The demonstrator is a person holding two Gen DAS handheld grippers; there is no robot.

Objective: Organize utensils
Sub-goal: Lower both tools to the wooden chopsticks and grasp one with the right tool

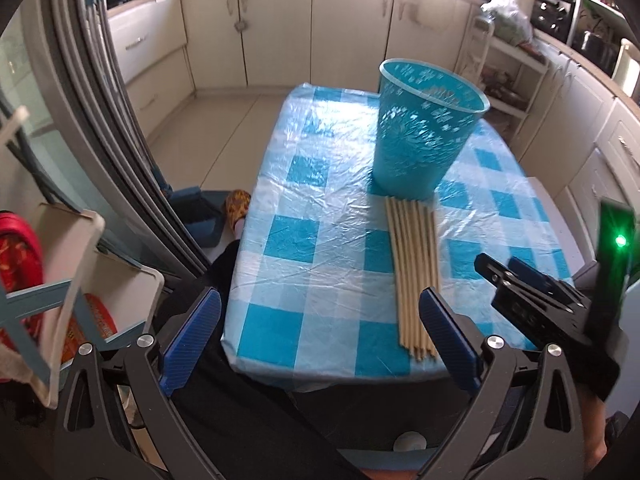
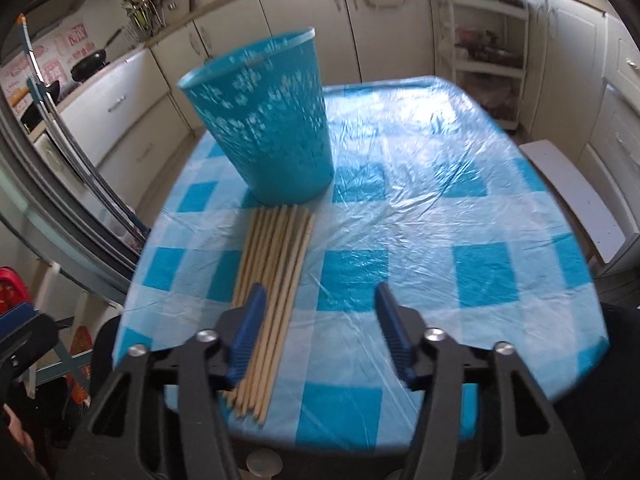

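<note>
While both tools hang released and empty above the surface (image 2: 400,220), the chopsticks (image 2: 272,280) lie bundled just before the blue basket (image 2: 264,120); a loose pinch could scatter them, or a nudge tip the basket.

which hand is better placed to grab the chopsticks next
Right, probably. The right claw hangs open over the near end of the chopsticks, with one fingertip already above the bundle. The left claw is open too, but the bundle lies off by its right finger.
</note>
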